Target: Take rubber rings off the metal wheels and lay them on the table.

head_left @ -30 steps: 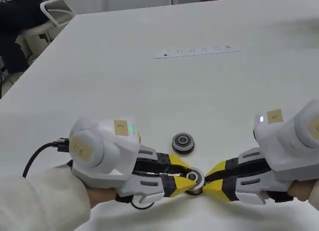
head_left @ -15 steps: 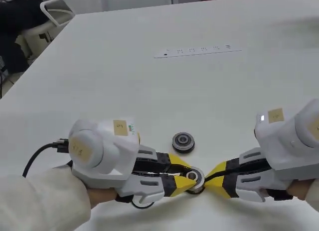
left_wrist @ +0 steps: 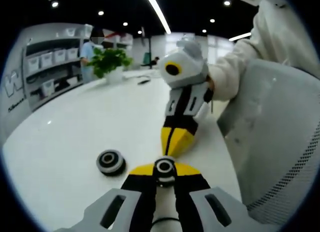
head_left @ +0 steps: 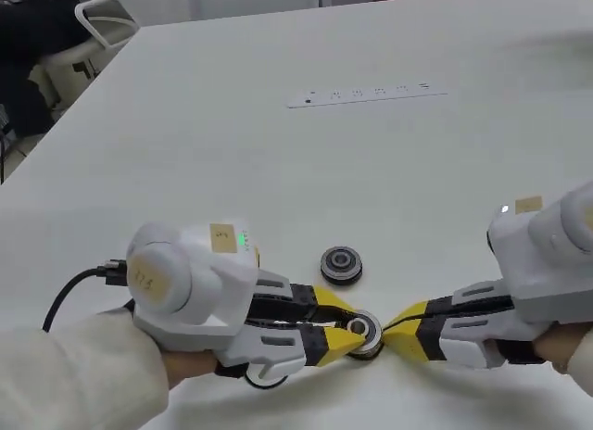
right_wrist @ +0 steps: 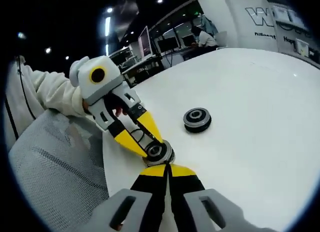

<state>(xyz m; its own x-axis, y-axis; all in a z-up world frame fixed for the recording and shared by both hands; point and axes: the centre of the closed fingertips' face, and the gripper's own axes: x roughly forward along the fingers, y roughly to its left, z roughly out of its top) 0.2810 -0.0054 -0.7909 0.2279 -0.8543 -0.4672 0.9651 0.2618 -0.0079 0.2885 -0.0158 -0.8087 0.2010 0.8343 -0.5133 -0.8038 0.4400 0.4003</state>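
Between the yellow tips of my left gripper (head_left: pixel 345 334) (left_wrist: pixel 165 171) sits a small metal wheel (head_left: pixel 359 330) (left_wrist: pixel 164 166) (right_wrist: pixel 156 151) with a black rubber ring, held just above the white table (head_left: pixel 306 170). From the opposite side my right gripper (head_left: pixel 387 329) (right_wrist: pixel 168 167) meets that wheel, jaws pressed together on the ring at its rim. A second wheel (head_left: pixel 340 264) (left_wrist: pixel 111 161) (right_wrist: pixel 197 118), still wearing its black ring, lies flat on the table just beyond the held one.
A white power strip (head_left: pixel 366 94) lies across the middle of the table. A black cable (head_left: pixel 74 286) trails from the left gripper. A mesh chair back (left_wrist: pixel 280 142) stands at the table's near edge, and another chair (head_left: pixel 93 31) at the far left corner.
The right gripper's body has drawn back to the right and dropped lower, while its tips stay at the wheel. The left gripper and the held wheel have hardly moved.
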